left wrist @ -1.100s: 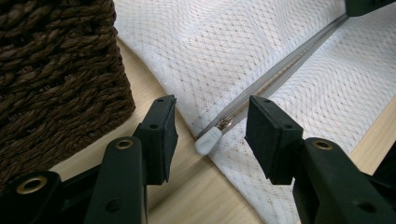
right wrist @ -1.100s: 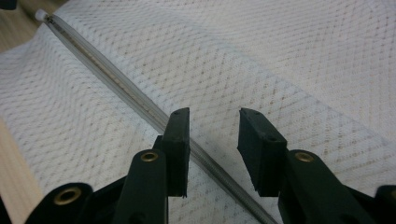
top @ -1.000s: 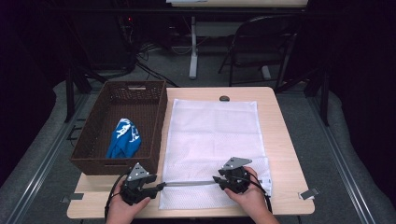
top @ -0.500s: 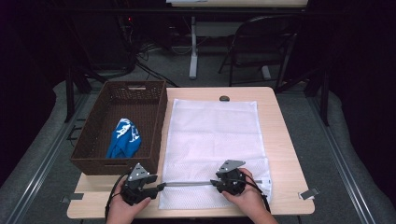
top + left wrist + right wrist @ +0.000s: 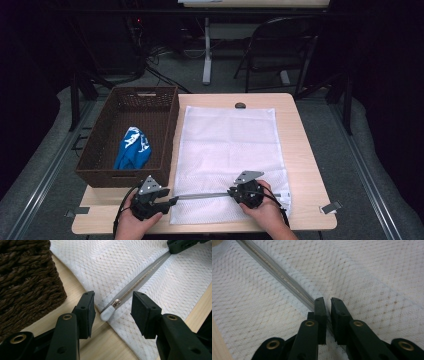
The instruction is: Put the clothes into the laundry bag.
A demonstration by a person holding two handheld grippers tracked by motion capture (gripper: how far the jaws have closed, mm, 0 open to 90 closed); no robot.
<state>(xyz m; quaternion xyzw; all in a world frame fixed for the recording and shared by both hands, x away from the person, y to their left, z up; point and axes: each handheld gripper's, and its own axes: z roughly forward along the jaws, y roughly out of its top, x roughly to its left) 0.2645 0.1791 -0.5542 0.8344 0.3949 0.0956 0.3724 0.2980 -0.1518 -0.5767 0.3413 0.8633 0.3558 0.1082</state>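
Observation:
A white mesh bag lies flat on the wooden table, and a grey zipper runs across its near end. At the zipper's left end my left gripper stands open. Its jaws straddle the white zipper pull without touching it. Farther right along the zipper is my right gripper. Its jaws have just been closing. In the right gripper view they stand almost together, pinching the zipper band and the mesh.
A brown wicker basket stands left of the bag and holds a blue cloth. Its corner is close beside my left jaw. A small dark knob sits at the table's far edge. A chair stands beyond.
The right gripper has shifted slightly left along the zipper, and its jaws have come together on the band. The left gripper has stayed where it was.

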